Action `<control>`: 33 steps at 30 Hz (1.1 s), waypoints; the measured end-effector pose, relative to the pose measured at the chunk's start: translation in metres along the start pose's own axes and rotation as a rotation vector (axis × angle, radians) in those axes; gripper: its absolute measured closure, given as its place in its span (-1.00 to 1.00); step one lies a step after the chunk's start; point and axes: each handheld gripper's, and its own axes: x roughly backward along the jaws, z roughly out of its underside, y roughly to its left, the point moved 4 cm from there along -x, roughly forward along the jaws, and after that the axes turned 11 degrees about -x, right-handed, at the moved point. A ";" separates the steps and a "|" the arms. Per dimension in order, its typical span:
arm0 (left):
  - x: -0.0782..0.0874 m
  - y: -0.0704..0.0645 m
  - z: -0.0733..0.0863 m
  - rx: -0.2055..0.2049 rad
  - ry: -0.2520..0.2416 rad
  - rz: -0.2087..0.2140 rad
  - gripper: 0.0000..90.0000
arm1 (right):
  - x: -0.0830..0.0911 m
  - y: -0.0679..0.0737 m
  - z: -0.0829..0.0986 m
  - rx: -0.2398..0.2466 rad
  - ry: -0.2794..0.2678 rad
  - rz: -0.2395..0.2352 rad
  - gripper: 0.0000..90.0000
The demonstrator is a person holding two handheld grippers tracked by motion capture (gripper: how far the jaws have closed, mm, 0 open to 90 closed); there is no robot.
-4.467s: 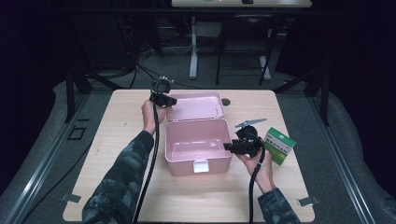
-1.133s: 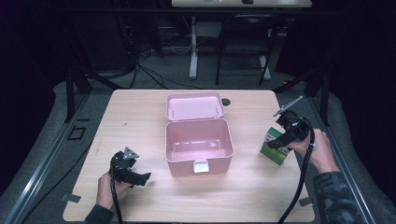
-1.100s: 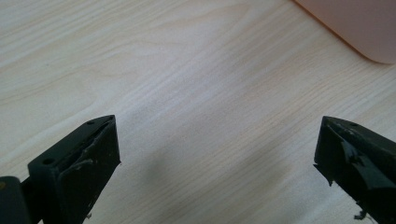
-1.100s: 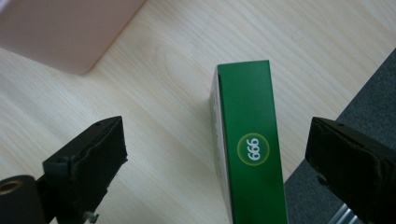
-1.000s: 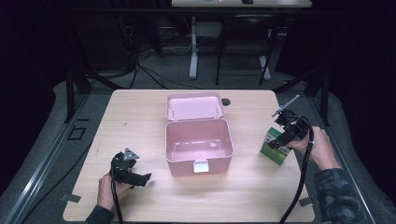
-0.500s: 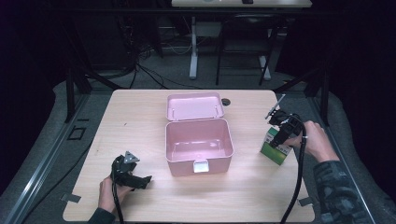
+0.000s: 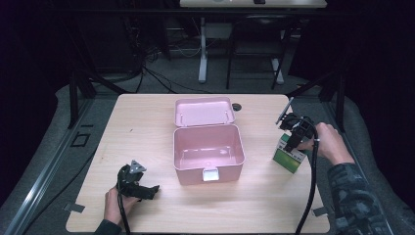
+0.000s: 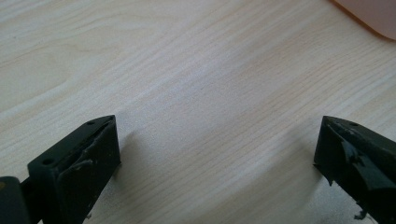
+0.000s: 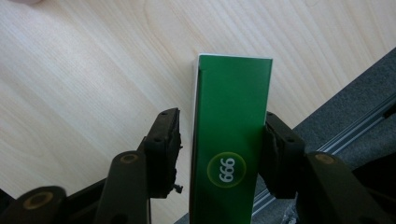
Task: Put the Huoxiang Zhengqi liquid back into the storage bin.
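Right tongs: jaws straddle the green box. In the right gripper view the box stands between the two black jaws, narrow face up, with a white circle printed "999" near the tongs end. One jaw touches the box's side; the other stands a small gap off the opposite side. So the jaws are part open around the box, not yet clamped on both sides.

High view: green box sits on the tabletop near its right edge, well apart from the pink case. Right tongs come down on the box from above, held by the person's right hand; cable trails toward the near edge.

Pink case: lid open and tipped back, interior looks bare, white latch on the near wall. It stands about mid-tabletop, between the two hands.

Left tongs: low over the near left part of the tabletop, held in the left hand, pointing toward the case. Left gripper view shows the jaws set wide apart with bare wood between them, gripping nothing; a pink corner of the case shows at the top right.

Small dark round thing lies on the tabletop just behind the lid.
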 end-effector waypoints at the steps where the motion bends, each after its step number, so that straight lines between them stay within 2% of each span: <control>1: 0.000 0.000 0.000 0.000 -0.001 0.000 -1.00 | 0.000 0.000 0.000 0.012 0.014 0.004 0.18; 10: 0.001 0.000 0.002 0.004 -0.019 0.001 -1.00 | -0.004 -0.001 -0.001 0.025 0.042 0.003 0.30; 15: 0.000 0.001 0.003 -0.002 -0.026 0.000 -1.00 | -0.004 -0.003 -0.002 0.021 0.039 -0.004 0.34; 21: 0.001 0.000 0.003 0.000 -0.034 0.001 -1.00 | -0.002 -0.002 -0.003 0.034 0.075 -0.004 0.37; 33: 0.000 0.000 0.004 0.003 -0.046 -0.002 -1.00 | 0.002 -0.004 -0.004 0.031 0.066 -0.007 0.38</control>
